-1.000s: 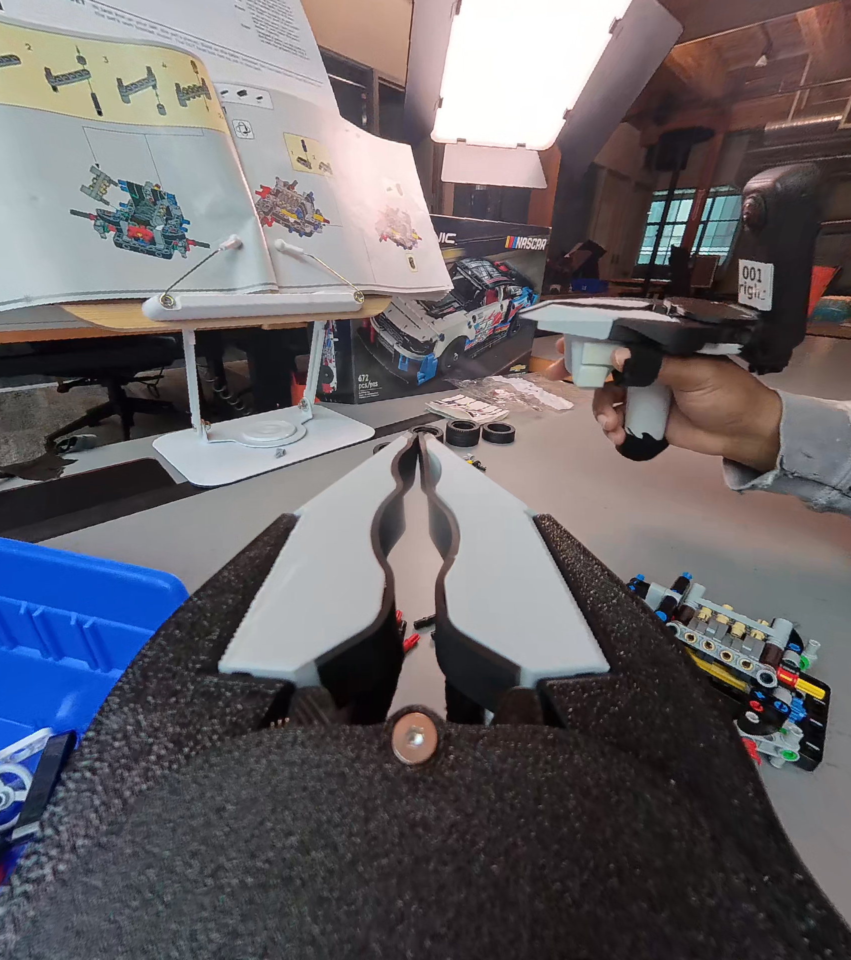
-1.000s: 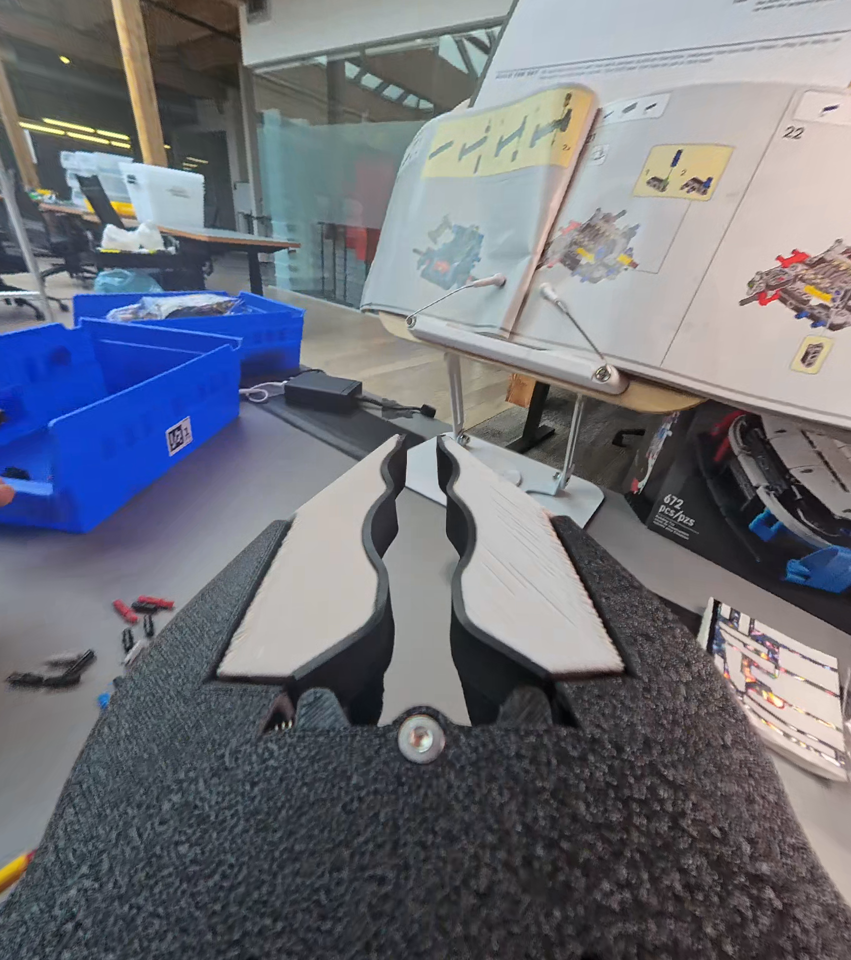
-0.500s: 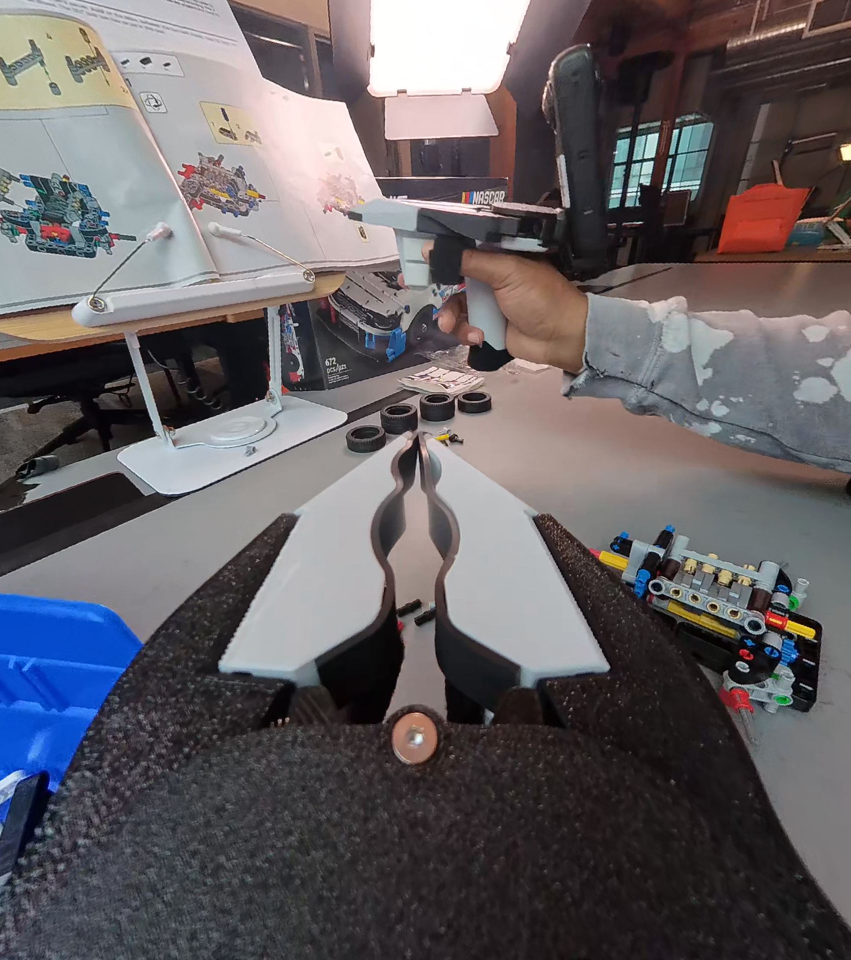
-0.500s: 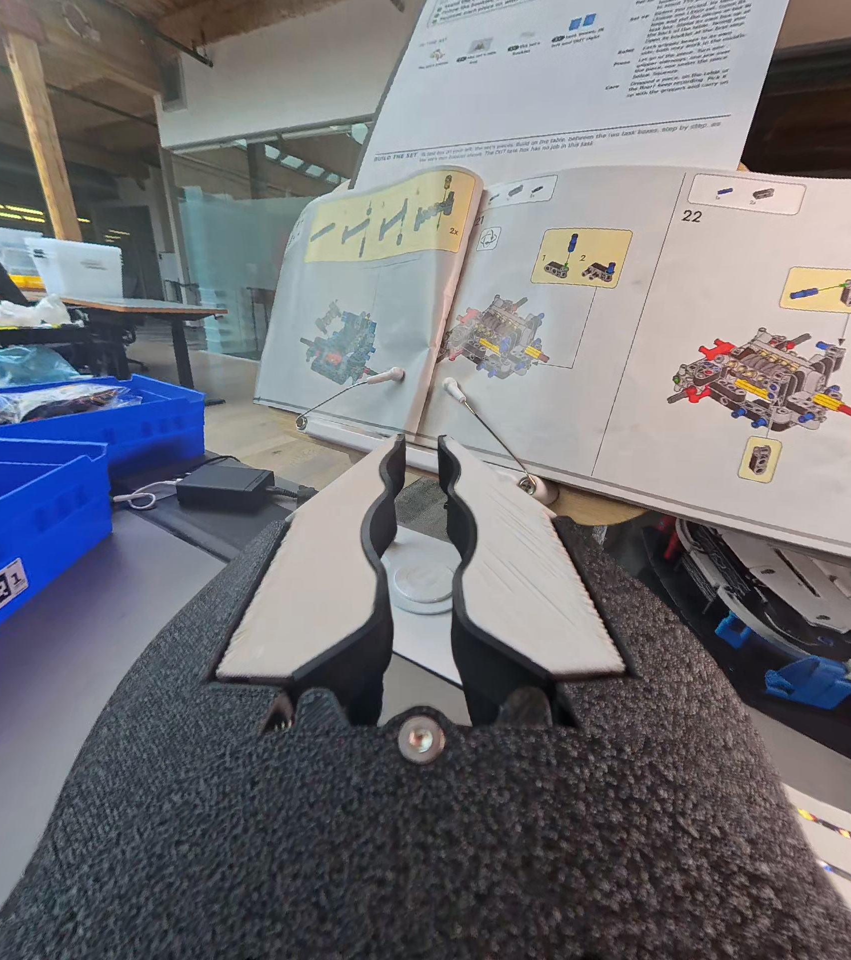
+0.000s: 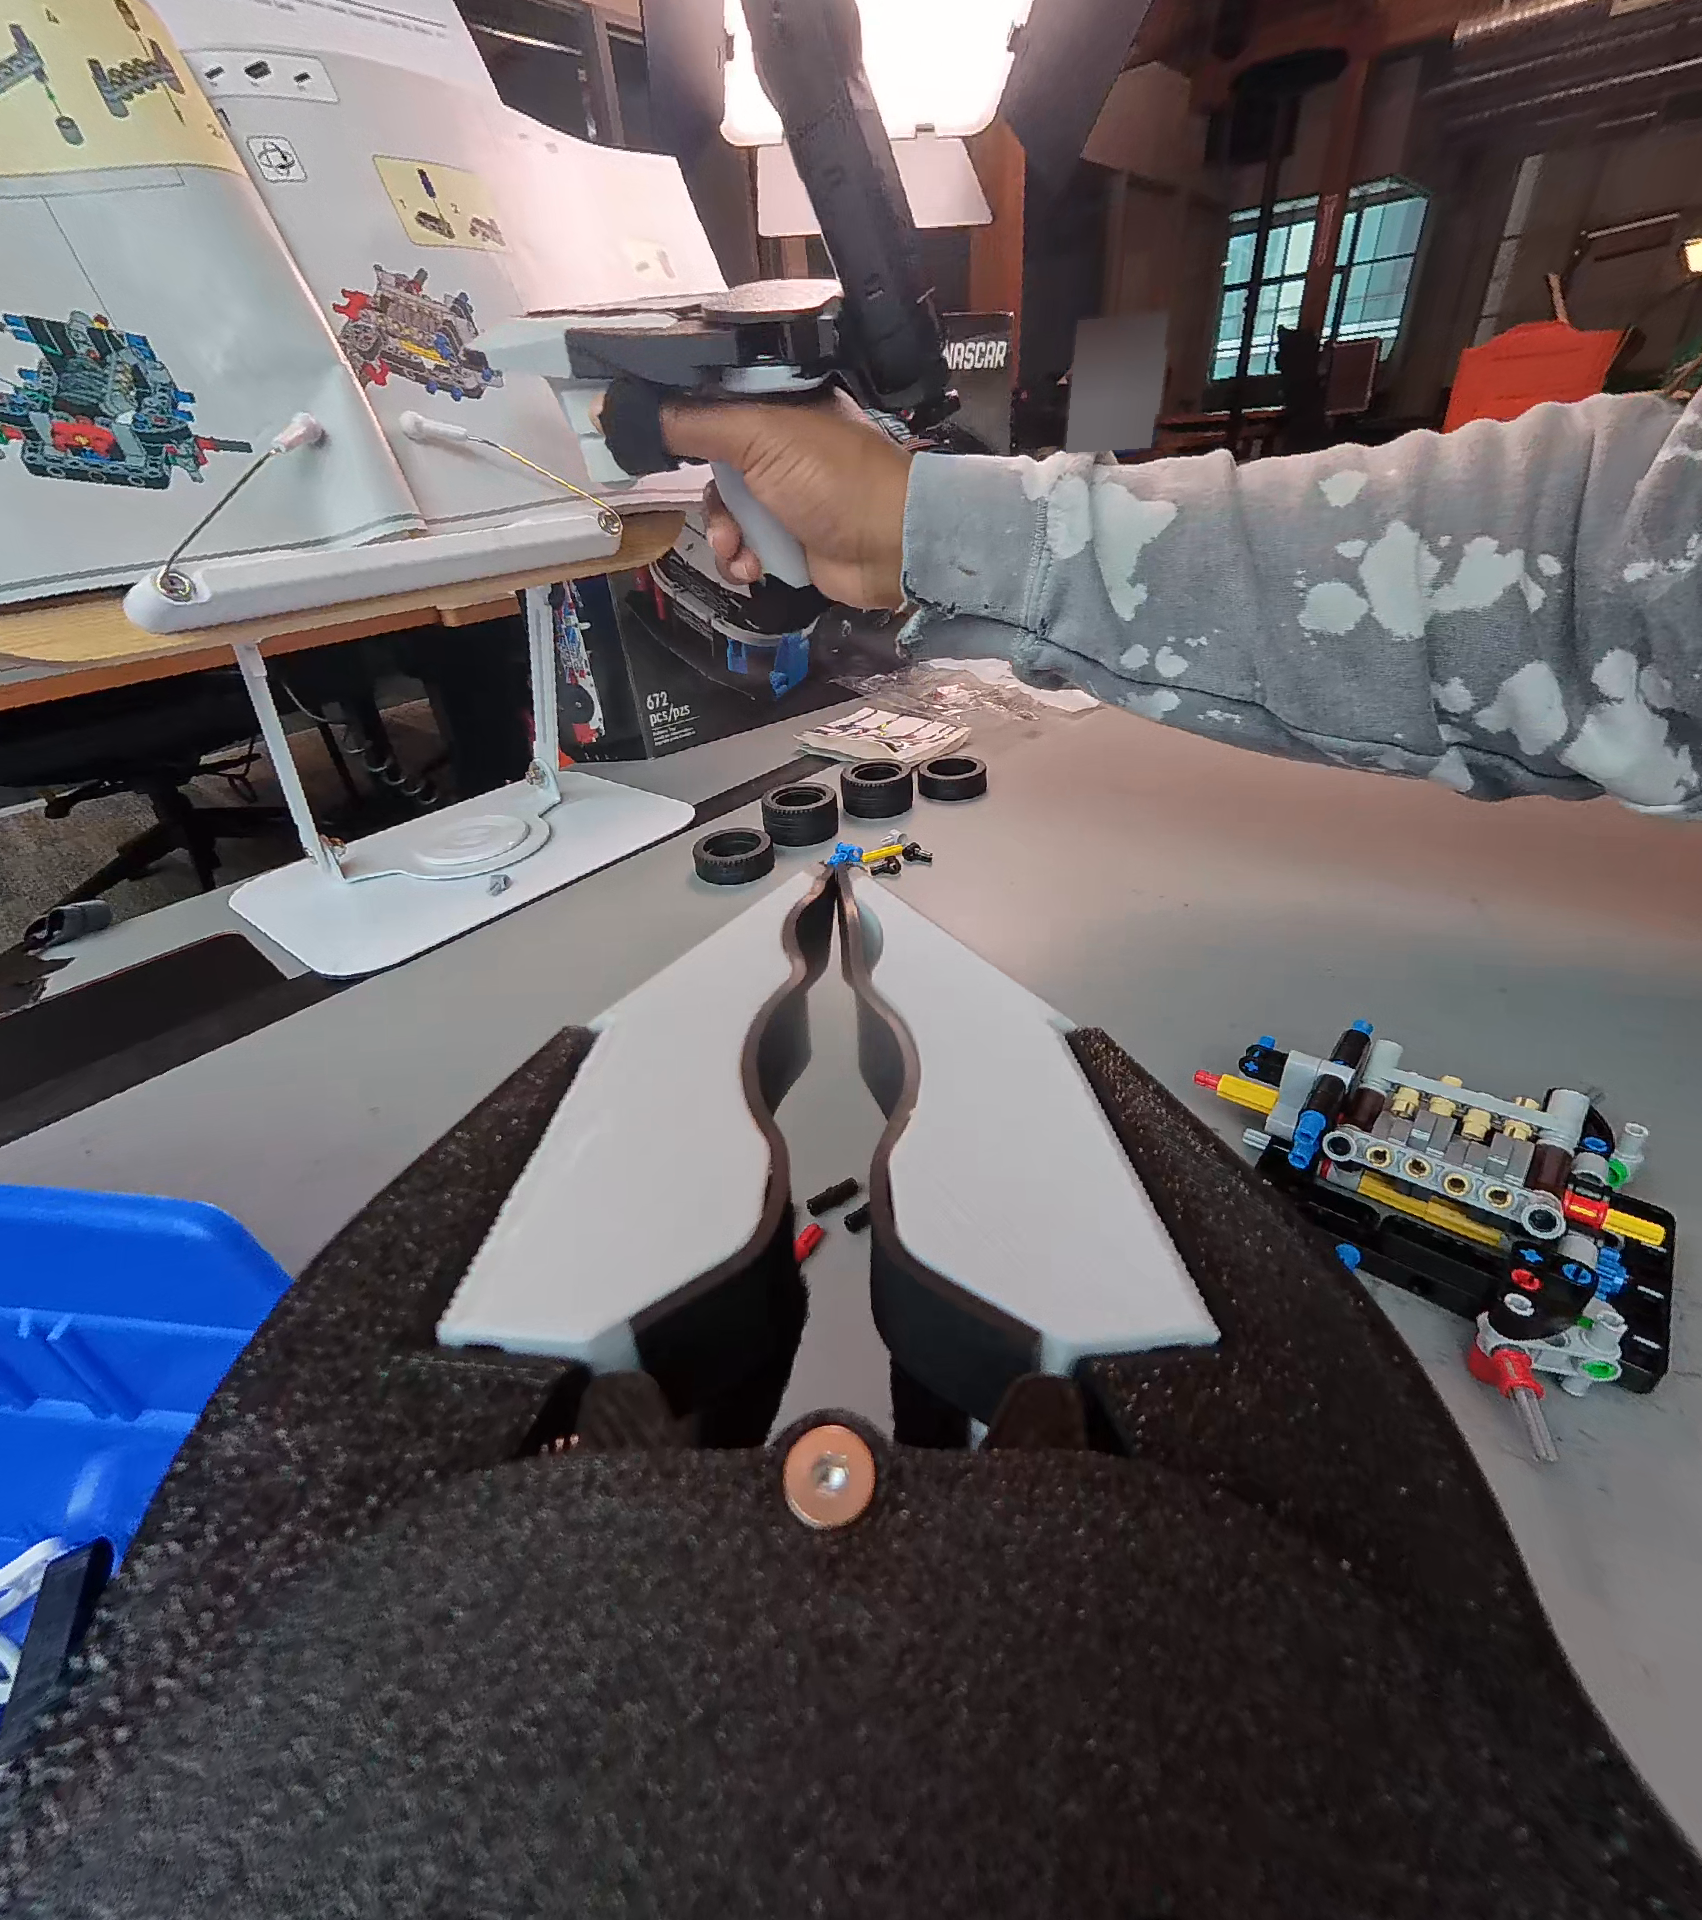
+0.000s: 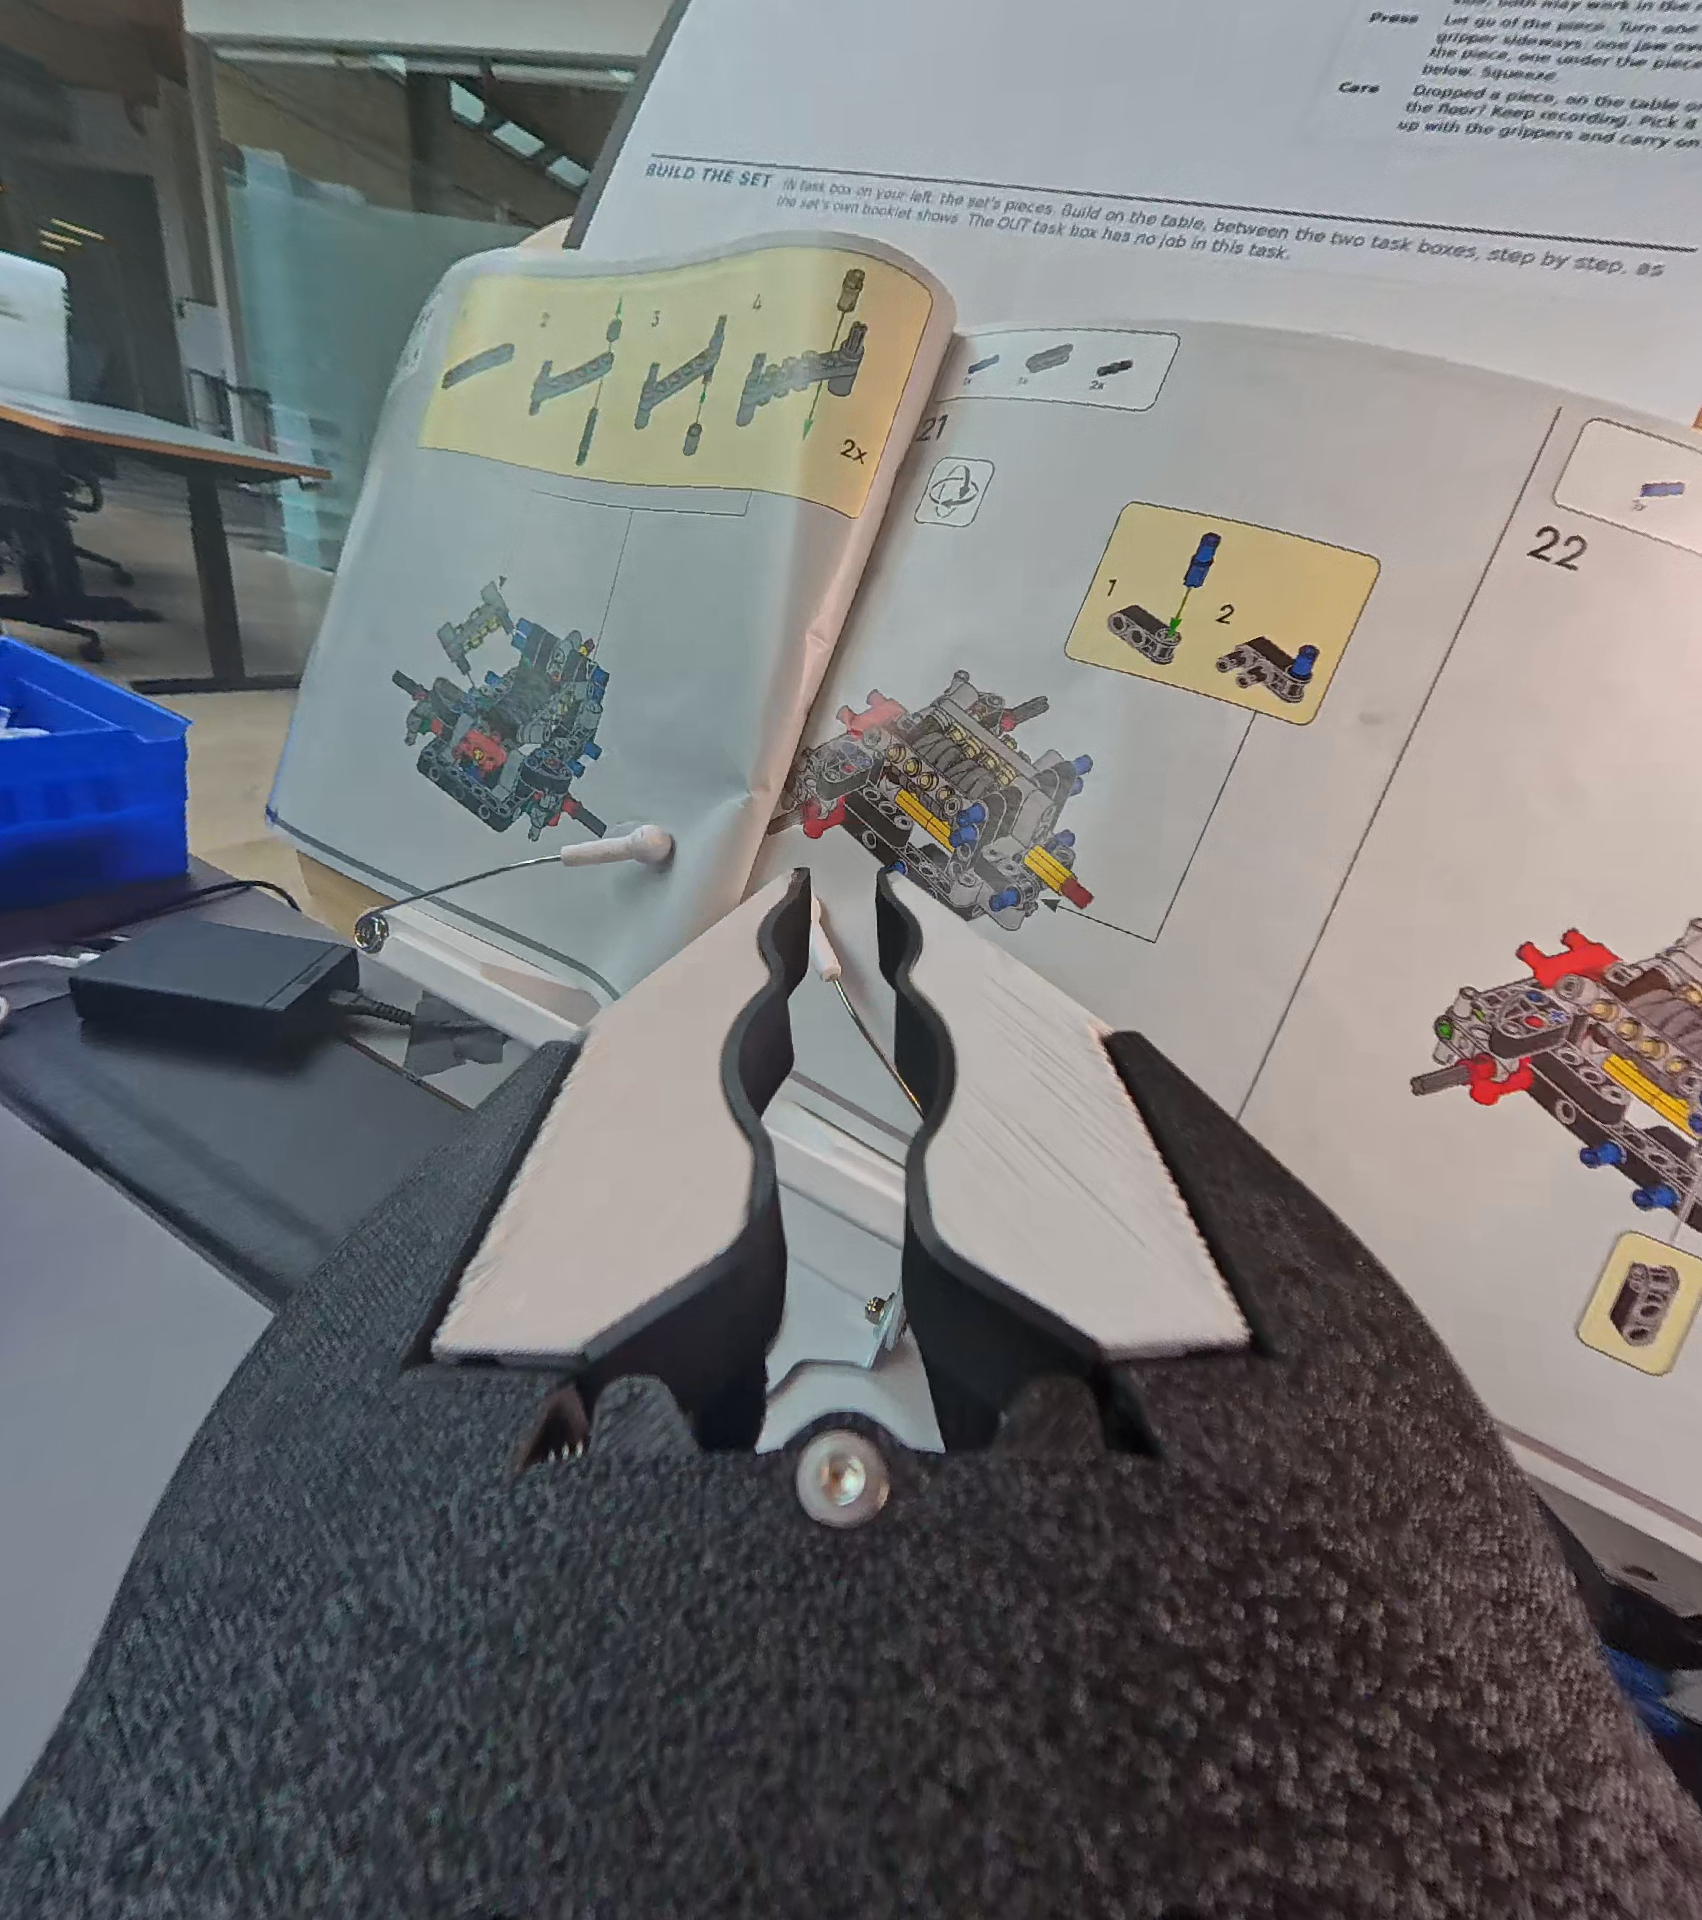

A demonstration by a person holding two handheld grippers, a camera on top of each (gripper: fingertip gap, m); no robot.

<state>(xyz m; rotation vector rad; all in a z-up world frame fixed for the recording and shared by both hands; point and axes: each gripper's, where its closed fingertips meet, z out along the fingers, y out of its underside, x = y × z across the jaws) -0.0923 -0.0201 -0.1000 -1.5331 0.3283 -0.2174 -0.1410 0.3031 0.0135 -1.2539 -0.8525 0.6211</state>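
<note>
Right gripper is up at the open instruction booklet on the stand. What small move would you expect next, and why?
Probably ease the right gripper slightly forward and close on the white-tipped wire page holder. Its fingers stand narrowly apart, and that tip shows between them, against the open instruction booklet. Whether they touch it is unclear. The left gripper hangs shut and empty.

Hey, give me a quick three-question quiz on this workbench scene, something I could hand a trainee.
1. True or false: the left gripper has its fingertips together and holds nothing.
2. How many black tyres lie on the table near the book stand's base?
3. The right gripper points at: A) a blue bin, B) the open instruction booklet, C) the part-built model.

Key: 1 true; 2 four; 3 B.
</note>
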